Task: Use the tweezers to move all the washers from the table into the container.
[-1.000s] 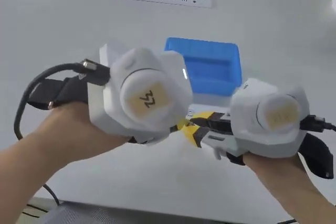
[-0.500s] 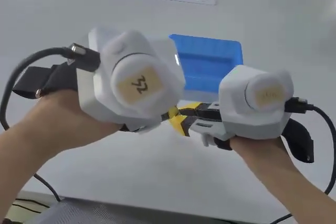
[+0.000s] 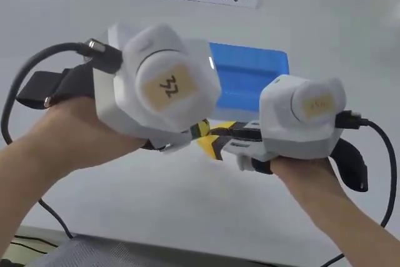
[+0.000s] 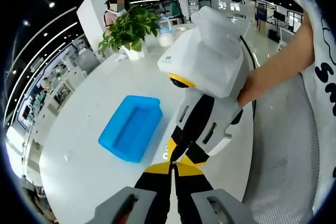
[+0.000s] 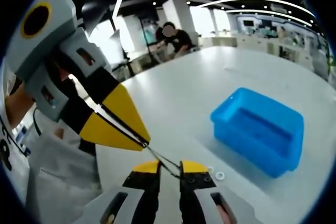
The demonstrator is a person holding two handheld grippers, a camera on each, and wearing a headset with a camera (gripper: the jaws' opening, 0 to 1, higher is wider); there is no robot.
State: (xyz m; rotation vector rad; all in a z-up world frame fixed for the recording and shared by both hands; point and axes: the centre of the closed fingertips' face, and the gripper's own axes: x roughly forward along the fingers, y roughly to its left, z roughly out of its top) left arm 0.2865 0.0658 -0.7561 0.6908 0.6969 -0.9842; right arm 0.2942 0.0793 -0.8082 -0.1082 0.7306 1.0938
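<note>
While both tools hang in the air, we worry most about a drop. The white tabletop [image 3: 187, 204] is wide and smooth, so anything that falls could bounce far. The blue container [image 5: 260, 129] sits just past the work, open side up, and a bump from a swinging arm could push it. The left hand-held gripper [image 4: 171, 169] is squeezed tight on the thin tweezers [image 5: 160, 156]. The right hand-held gripper [image 5: 171, 169] has its jaws a little apart, with the far end of the tweezers between them (we cannot tell if it is pinching). If the two pull different ways, we think the tweezers could twist, slip or fall. The small washers [image 5: 220, 175] lie on the tabletop just beside the container. A falling tool could knock them away, and they might roll.
</note>
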